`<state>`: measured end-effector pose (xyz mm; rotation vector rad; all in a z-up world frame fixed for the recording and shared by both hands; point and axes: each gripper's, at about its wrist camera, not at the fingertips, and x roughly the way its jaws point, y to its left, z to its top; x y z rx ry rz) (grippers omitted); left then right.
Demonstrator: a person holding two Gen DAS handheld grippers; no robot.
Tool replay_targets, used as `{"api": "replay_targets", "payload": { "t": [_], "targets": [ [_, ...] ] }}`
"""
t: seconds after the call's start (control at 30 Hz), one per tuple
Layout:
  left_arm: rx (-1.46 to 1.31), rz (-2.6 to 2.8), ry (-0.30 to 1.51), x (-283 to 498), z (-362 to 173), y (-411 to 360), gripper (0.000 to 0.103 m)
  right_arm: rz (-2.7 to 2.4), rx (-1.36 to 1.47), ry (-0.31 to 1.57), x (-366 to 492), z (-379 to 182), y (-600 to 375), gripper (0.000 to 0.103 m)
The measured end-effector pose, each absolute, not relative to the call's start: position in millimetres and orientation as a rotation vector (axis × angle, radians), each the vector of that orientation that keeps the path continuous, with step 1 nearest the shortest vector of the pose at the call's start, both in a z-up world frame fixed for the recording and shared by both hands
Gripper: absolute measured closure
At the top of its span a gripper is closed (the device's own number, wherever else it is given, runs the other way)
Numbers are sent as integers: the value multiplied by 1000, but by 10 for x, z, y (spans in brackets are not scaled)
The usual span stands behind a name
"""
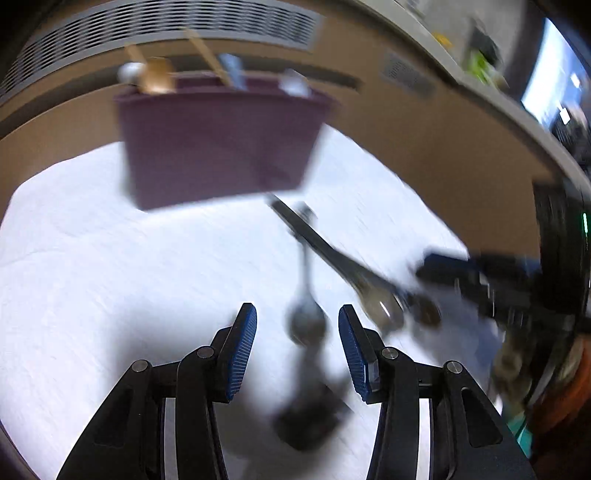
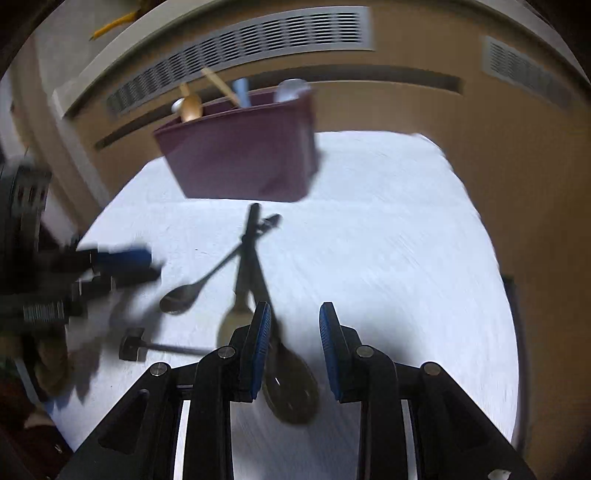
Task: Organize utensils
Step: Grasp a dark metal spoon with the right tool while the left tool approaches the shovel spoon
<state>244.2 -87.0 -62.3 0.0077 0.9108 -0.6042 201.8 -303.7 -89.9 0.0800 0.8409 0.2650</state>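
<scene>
A maroon bin (image 1: 221, 147) (image 2: 240, 158) stands at the far side of the white table and holds several utensils, among them a wooden spoon (image 1: 157, 75). Loose utensils lie crossed in front of it. My left gripper (image 1: 297, 308) hangs open over a metal spoon (image 1: 306, 321), whose bowl shows between the blue pads without touching them. My right gripper (image 2: 295, 306) is open above a dark slotted spoon (image 2: 291, 391). That spoon's black handle (image 2: 253, 236) runs up toward the bin. Everything is blurred by motion.
A second metal spoon (image 2: 181, 299), a pale-bowled spoon (image 2: 232, 325) and a small black-headed tool (image 2: 133, 349) lie on the white table (image 2: 406, 240). A beige wall unit with vent grilles (image 2: 258, 33) rises behind the bin. A person's patterned sleeve (image 1: 513, 365) shows at the right.
</scene>
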Motion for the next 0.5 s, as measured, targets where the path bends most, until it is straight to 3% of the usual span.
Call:
{"api": "replay_targets", "payload": {
  "t": [0.27,0.5],
  "targets": [
    [178,-609,929,2144,-695,-1179,56,262,82,826,1916,-833,-3109,77],
    [100,-406,922,2346,-673,-677,54,317,32,836,2020,-817,-2869,77]
  ]
}}
